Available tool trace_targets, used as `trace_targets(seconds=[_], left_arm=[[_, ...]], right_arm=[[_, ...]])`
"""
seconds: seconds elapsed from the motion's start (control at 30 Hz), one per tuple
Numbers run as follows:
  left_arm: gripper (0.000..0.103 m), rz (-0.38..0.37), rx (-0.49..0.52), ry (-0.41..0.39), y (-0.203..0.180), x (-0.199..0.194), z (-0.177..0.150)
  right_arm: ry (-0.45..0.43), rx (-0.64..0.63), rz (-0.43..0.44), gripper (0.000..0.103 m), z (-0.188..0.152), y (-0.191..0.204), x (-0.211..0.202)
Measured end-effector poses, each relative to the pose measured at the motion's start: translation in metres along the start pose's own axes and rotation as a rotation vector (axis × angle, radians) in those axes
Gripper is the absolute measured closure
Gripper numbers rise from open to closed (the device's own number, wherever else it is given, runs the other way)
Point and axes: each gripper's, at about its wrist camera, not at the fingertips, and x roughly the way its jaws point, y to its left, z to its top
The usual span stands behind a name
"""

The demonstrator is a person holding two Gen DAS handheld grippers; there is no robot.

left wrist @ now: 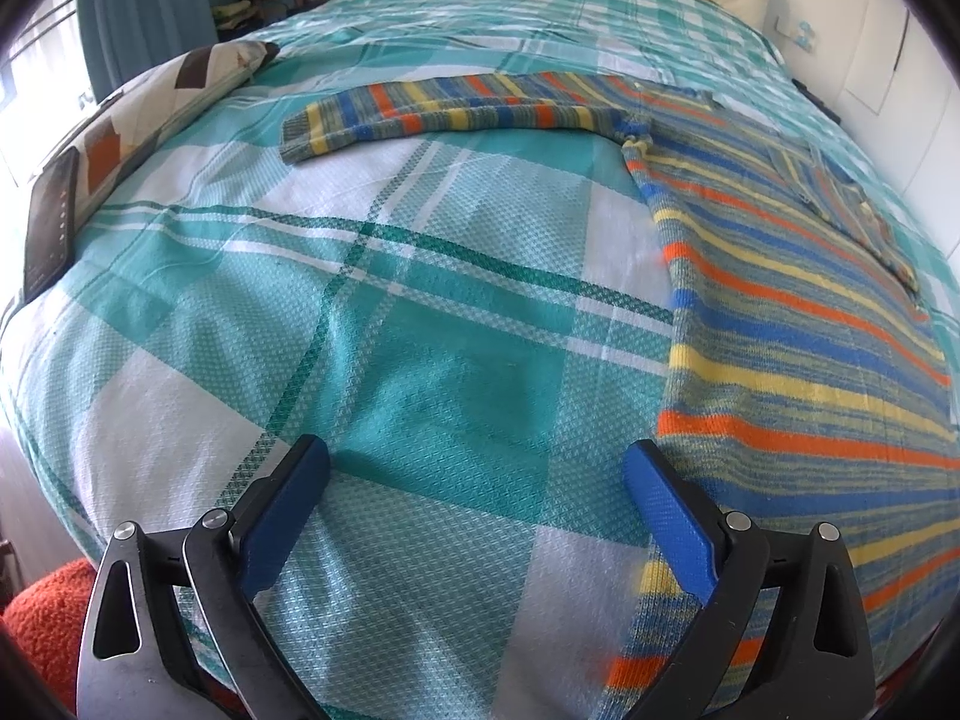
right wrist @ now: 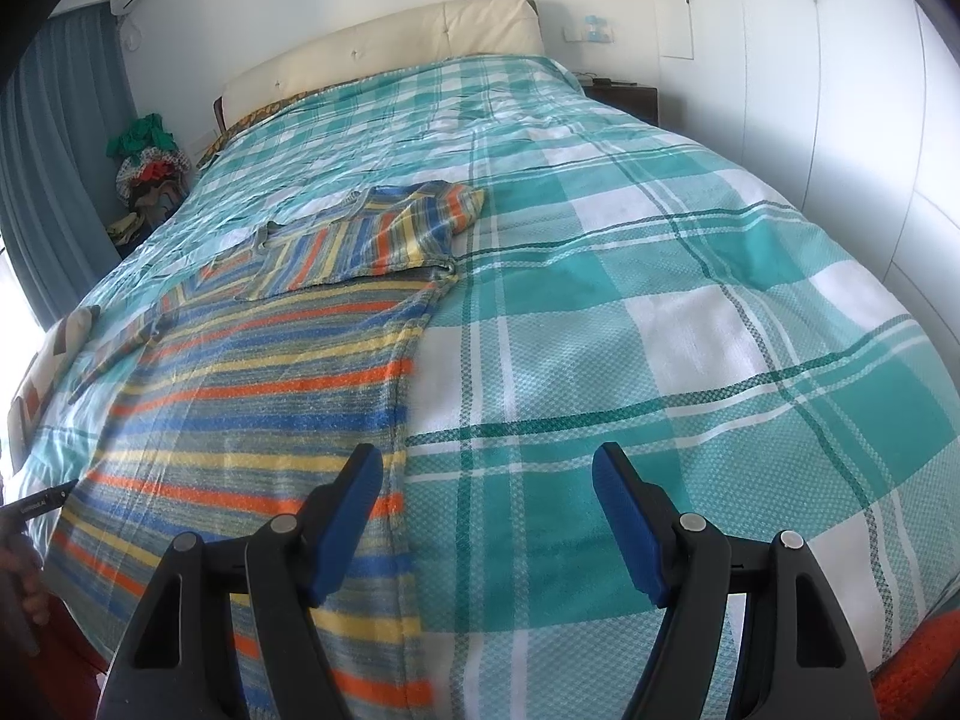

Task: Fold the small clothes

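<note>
Left gripper (left wrist: 477,498) is released, jaws spread wide with nothing between them, hovering over the bed (left wrist: 372,312) near its foot edge; its right finger (left wrist: 672,516) overlaps the sweater's hem edge. Right gripper (right wrist: 487,516) is also released and empty, above the bedcover just beside the sweater's (right wrist: 264,396) other side edge. The striped sweater lies flat near the foot edge, one sleeve (left wrist: 456,111) stretched sideways, the other folded across its chest.

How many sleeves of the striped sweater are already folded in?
1. The folded sleeve lies across the chest of the striped sweater; the other sleeve is stretched out flat on the checked bedspread.
</note>
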Motion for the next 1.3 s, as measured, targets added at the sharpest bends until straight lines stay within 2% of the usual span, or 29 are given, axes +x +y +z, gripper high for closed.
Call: trace_targets(seconds=[0.3, 0.33, 0.4, 0.43, 0.57, 0.63, 0.73, 0.8, 0.87, 0.97, 1.0, 1.03, 1.07, 1.1, 1.2, 1.3], left_arm=[[0.004, -0.007, -0.008, 0.022, 0.0, -0.003, 0.003], [0.004, -0.035, -0.02, 0.028, 0.003, -0.007, 0.008], [0.005, -0.149, -0.075, 0.028, 0.017, -0.016, 0.027], [0.005, -0.181, -0.106, 0.021, 0.025, -0.019, 0.037], [0.004, -0.245, -0.308, -0.011, 0.092, -0.017, 0.1], [0.005, -0.243, -0.422, -0.008, 0.133, -0.001, 0.128], [0.009, -0.204, -0.497, 0.047, 0.17, 0.032, 0.159], [0.02, -0.199, -0.494, 0.094, 0.176, 0.057, 0.173], [0.021, -0.197, -0.473, 0.135, 0.17, 0.079, 0.183], [0.024, -0.15, -0.446, 0.156, 0.157, 0.101, 0.19], [0.04, -0.131, -0.435, 0.147, 0.152, 0.104, 0.191], [0.088, -0.118, -0.412, 0.133, 0.146, 0.105, 0.194], [0.098, -0.117, -0.393, 0.143, 0.141, 0.105, 0.198], [0.102, -0.111, -0.374, 0.15, 0.133, 0.102, 0.204], [0.102, -0.096, -0.264, 0.095, 0.101, 0.076, 0.235], [0.102, -0.16, -0.143, 0.025, 0.041, 0.035, 0.272]], right_arm=[[0.004, -0.005, 0.0, 0.031, 0.0, 0.0, 0.0], [0.001, -0.006, -0.002, 0.031, 0.0, 0.0, 0.0], [-0.005, -0.005, -0.003, 0.031, 0.0, 0.0, -0.001], [-0.008, -0.004, -0.001, 0.031, 0.001, 0.0, -0.001], [0.004, 0.007, 0.011, 0.031, 0.002, -0.002, 0.002], [0.01, 0.013, 0.017, 0.031, 0.002, -0.002, 0.004], [0.018, 0.018, 0.023, 0.031, 0.003, -0.002, 0.006], [0.026, 0.016, 0.02, 0.031, 0.003, -0.001, 0.008], [0.037, 0.015, 0.017, 0.031, 0.002, -0.001, 0.011], [0.051, 0.013, 0.015, 0.031, 0.001, 0.0, 0.014], [0.053, 0.011, 0.014, 0.031, 0.001, 0.0, 0.015], [0.055, 0.01, 0.014, 0.031, 0.001, 0.001, 0.016], [0.057, 0.011, 0.015, 0.031, 0.001, 0.001, 0.016], [0.059, 0.014, 0.018, 0.031, 0.001, 0.001, 0.017], [0.061, 0.032, 0.039, 0.031, 0.0, -0.001, 0.016], [0.052, 0.045, 0.061, 0.031, 0.002, -0.002, 0.013]])
